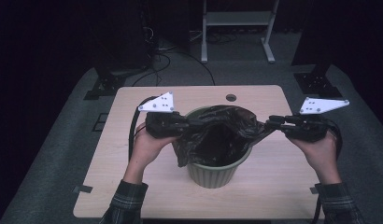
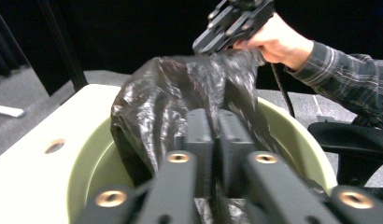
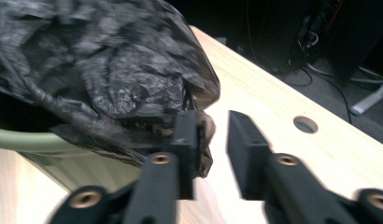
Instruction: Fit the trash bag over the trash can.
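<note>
While my left tool pinches the black bag at the left rim of the green bin mid-tabletop, my right tool has parted jaws beside the bag's right edge; I should regrip there and stretch evenly over the rim.

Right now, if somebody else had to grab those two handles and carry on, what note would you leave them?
Left gripper: shut on the black bag, pinching its near-left edge over the green bin.
Right gripper: jaws apart, with the bag's right edge lying against one jaw but not clamped.
Things: the bin stands mid-table; the bag sits inside it, mouth partly open, left side draped over the rim.
Done: bag in the bin, partly spread.
Left: probably regrip the right edge, then stretch the bag over the rim all round.
</note>
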`<state>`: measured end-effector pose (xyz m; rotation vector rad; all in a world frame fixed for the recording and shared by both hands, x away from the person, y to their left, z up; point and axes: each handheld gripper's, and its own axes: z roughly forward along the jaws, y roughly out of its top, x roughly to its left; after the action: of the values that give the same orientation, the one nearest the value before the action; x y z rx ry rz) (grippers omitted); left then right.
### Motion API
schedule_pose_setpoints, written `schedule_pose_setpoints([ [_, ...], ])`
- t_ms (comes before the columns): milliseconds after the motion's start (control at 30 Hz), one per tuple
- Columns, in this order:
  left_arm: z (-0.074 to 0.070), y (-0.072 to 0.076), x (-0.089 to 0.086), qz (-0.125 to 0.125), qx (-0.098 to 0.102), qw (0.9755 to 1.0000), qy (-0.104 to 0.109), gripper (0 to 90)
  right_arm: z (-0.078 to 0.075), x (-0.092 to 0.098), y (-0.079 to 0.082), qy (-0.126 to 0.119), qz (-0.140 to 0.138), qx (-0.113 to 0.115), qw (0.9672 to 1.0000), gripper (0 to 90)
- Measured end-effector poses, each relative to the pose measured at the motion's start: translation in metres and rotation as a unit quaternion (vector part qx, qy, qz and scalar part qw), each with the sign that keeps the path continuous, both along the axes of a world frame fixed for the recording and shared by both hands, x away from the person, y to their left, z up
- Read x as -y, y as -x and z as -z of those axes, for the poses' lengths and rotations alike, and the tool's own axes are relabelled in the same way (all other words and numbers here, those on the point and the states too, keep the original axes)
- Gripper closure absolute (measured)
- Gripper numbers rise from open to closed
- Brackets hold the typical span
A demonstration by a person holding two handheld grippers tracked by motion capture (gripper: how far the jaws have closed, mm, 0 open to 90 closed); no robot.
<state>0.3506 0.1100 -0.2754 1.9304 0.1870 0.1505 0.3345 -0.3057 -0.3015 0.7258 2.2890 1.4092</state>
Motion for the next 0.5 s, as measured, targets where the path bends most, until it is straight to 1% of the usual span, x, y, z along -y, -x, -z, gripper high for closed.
schedule_pose_setpoints([
  [33, 0.001, -0.001, 0.001, 0.001, -0.001, 1.0000, -0.001, 89.4, -0.002, 0.001, 0.002, -0.005, 0.001, 0.001, 1.0000, 66.6],
  [100, 0.003, -0.003, 0.003, -0.004, -0.006, 1.0000, 0.001, 89.6, -0.007, 0.001, 0.005, -0.013, -0.009, 0.005, 0.9999, 62.6],
  [200, 0.005, -0.005, 0.005, -0.004, -0.009, 0.9999, 0.000, 89.6, -0.015, -0.003, 0.012, -0.026, -0.026, 0.012, 0.9992, 60.3],
  [333, 0.006, -0.006, 0.007, -0.005, -0.014, 0.9999, 0.002, 89.5, -0.026, -0.016, 0.018, -0.043, -0.056, 0.018, 0.9974, 58.7],
  [367, 0.006, -0.006, 0.007, -0.006, -0.014, 0.9999, 0.002, 89.6, -0.029, -0.022, 0.020, -0.046, -0.066, 0.021, 0.9966, 58.5],
  [500, 0.006, -0.006, 0.009, -0.006, -0.014, 0.9999, -0.001, 89.6, -0.039, -0.041, 0.027, -0.046, -0.089, 0.034, 0.9944, 57.9],
])
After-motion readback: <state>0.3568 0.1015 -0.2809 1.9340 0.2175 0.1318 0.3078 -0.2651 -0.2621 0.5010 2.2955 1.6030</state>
